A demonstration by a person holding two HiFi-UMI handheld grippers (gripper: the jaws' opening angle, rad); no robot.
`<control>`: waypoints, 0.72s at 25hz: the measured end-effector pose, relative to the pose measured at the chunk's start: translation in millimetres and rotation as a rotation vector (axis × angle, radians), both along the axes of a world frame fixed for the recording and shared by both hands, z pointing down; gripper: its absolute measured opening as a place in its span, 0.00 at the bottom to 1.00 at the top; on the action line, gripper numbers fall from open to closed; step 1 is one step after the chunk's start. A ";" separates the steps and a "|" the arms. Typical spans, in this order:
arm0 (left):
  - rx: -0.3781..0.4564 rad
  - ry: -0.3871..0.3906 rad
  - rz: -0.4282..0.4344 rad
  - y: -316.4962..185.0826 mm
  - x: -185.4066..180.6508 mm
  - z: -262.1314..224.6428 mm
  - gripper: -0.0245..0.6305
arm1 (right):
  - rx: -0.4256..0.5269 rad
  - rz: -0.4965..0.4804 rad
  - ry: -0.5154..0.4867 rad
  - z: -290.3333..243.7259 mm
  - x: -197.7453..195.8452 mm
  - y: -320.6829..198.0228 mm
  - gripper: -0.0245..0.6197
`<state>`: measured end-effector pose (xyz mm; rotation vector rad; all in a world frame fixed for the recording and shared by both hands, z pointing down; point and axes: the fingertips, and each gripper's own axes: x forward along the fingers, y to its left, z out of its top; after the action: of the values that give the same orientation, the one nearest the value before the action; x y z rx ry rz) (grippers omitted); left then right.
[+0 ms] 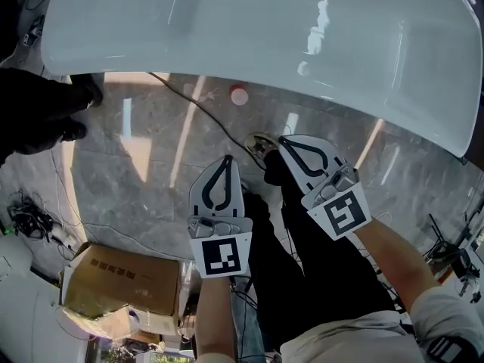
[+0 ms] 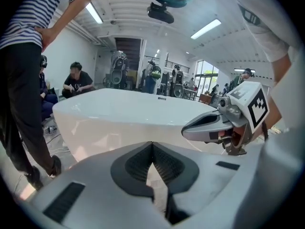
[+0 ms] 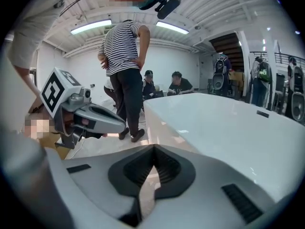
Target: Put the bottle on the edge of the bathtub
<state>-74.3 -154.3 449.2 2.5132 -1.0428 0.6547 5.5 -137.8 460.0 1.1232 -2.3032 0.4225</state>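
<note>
Both grippers empty, short of the tub; likely bottle on the floor ahead of them.
Left gripper (image 1: pixel 226 159) and right gripper (image 1: pixel 283 140) both clamped closed on nothing, each gripper view showing pads together with only floor behind, tips aimed toward the bathtub (image 1: pixel 249 29). Small round red-and-white thing (image 1: pixel 239 94) on the marble floor (image 1: pixel 151 165), just beside the tub's outer wall: probably the bottle seen end-on, so long axis upright, cap up; not certain. It sits tub-side of both grippers, between their lines, about equally far from each. Left gripper points almost straight at it; right would have to angle inward. Neither gripper view shows it. Tub rim lies beyond the bottle, bare, nothing placed on it yet.
</note>
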 end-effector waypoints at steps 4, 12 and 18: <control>0.055 -0.043 0.087 16.1 -9.5 -44.9 0.05 | 0.078 0.129 -0.102 -61.1 -9.6 -0.2 0.05; 0.051 0.035 0.039 46.3 -23.3 -142.0 0.05 | 0.209 0.236 -0.090 -174.5 -19.8 38.2 0.05; 0.104 0.057 0.137 90.3 -18.6 -219.2 0.05 | 0.239 0.339 -0.064 -256.8 -15.2 88.0 0.05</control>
<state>-92.9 -64.0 230.0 2.6953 -0.9136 0.5764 -9.8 -49.9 203.2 1.6517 -2.2645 0.3153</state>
